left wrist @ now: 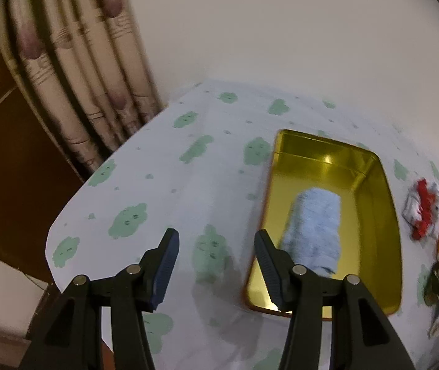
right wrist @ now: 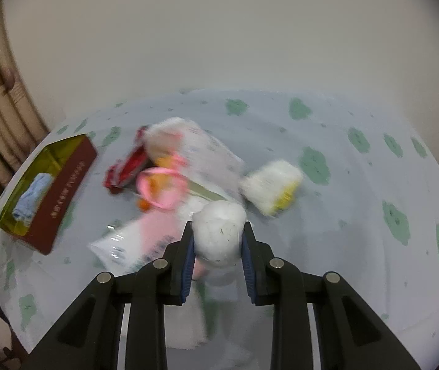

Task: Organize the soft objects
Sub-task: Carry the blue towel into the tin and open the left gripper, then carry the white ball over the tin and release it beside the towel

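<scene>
My right gripper (right wrist: pixel 217 231) is shut on a white fluffy soft ball (right wrist: pixel 219 231) and holds it above the table. A pile of soft things lies beyond it: a pink and orange plush (right wrist: pixel 162 186), a red and white item (right wrist: pixel 125 168), a clear plastic bag (right wrist: pixel 200 151) and a white and yellow sponge (right wrist: pixel 271 185). A gold tin box (left wrist: pixel 370 203) holds a rolled light blue towel (left wrist: pixel 315 231); it also shows in the right wrist view (right wrist: pixel 74 191) at the left. My left gripper (left wrist: pixel 216 240) is open and empty, just left of the box.
The table wears a white cloth with green cloud prints (left wrist: pixel 163 166). A striped curtain (left wrist: pixel 80 71) hangs at the back left, with a plain wall behind. A packet with pink print (right wrist: pixel 136 240) lies left of my right gripper. The table's left edge (left wrist: pixel 65 209) is near.
</scene>
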Available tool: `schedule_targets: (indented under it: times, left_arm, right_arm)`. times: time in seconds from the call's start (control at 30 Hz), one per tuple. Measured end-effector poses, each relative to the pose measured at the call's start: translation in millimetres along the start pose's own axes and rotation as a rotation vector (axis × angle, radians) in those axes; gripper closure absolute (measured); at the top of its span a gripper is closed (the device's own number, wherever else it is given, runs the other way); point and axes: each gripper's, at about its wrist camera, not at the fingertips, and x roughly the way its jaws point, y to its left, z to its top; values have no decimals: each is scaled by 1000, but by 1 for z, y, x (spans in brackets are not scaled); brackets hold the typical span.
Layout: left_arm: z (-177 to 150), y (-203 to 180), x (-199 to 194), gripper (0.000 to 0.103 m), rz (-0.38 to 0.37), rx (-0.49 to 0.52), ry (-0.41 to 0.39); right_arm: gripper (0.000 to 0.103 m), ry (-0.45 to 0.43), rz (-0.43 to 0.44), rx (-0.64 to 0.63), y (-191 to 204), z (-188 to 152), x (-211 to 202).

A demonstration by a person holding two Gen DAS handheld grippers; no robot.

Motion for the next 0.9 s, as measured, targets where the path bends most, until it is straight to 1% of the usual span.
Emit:
schedule_targets:
  times: [0.07,0.17,0.33,0.4,0.53,0.73,0.9]
  left_arm:
    - [-4,6,3,51,12,-12,-12]
    - [-10,13,8,51,29,-12,-10]
    - [-14,27,12,51,33,-33,-24]
    - [-15,34,11,51,25,-69,-39]
    - [-14,43,14,51,17,-96,-46]
    - [-13,54,20,51,12,-148,-38]
    - [-15,67,27,51,-46,-216,-4]
  right_arm:
    - [78,0,35,-39,21,9,0]
    - [78,15,96,-94,57,18,2]
    - [78,56,215,-173,123,28,16]
    - [78,63,244,-209,148,30,21]
    - [78,83,299,-261,191,31,30]
    - [78,120,322,-343,238,24,47]
    - [77,149,318,-385,261,19,65]
